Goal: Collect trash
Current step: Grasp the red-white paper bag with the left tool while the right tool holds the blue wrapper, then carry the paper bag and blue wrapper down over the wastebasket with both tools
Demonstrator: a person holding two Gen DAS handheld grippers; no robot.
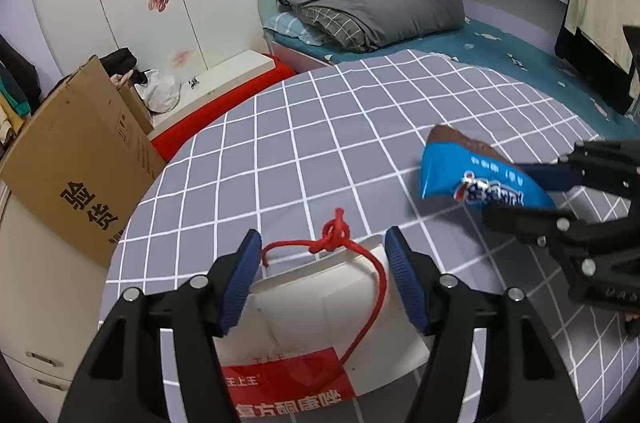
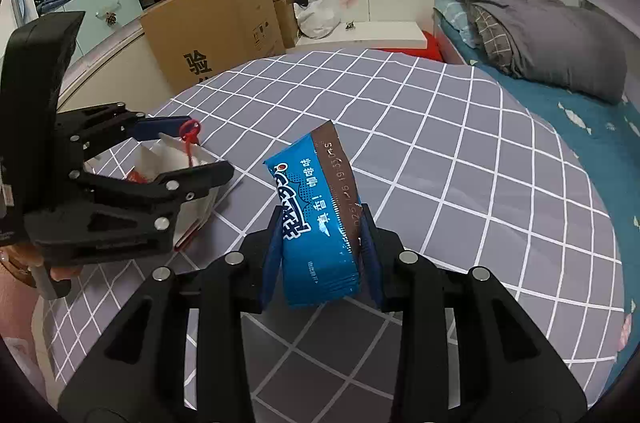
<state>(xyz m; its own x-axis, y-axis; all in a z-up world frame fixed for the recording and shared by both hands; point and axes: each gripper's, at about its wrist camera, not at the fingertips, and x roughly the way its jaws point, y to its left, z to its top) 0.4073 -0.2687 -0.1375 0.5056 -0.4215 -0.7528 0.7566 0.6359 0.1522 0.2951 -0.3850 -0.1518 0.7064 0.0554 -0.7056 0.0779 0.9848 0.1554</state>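
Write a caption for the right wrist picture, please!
Right gripper clamps a blue snack wrapper above the checked cloth; left gripper straddles a white paper bag.

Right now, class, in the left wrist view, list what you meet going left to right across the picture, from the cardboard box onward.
cardboard box → red knot on the white bag → blue wrapper → right tool
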